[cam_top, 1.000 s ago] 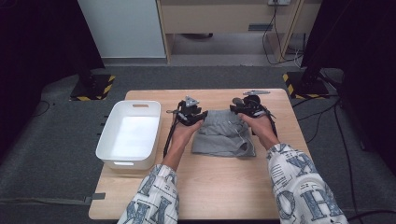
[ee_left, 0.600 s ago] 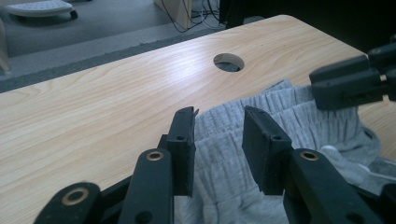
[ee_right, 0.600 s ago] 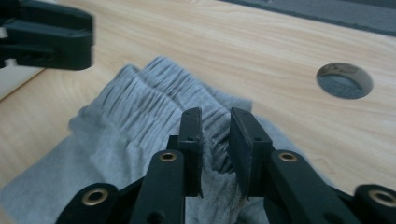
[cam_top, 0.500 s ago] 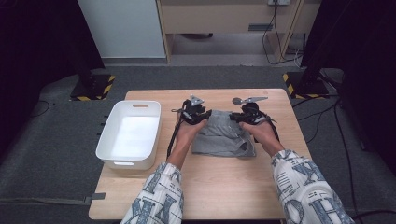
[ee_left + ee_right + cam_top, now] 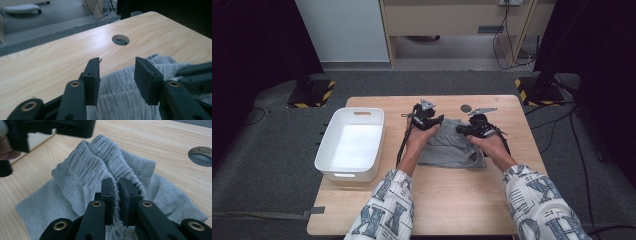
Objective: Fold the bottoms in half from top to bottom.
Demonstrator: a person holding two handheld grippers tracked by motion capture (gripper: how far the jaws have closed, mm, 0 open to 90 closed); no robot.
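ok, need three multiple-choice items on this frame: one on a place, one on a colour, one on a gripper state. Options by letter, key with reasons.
1. Where is the white bin relative to the grey garment?
A. to its left in the high view
B. to its right
C. on top of it

2. What colour is the garment?
A. red
B. grey
C. yellow

3. What state is the right gripper in?
A. wide open above the table
B. shut on nothing
C. shut on the garment's gathered band

Key:
1 A, the bin sits at the table's left edge.
2 B, grey in all views.
3 C, cloth is pinched between the jaws.
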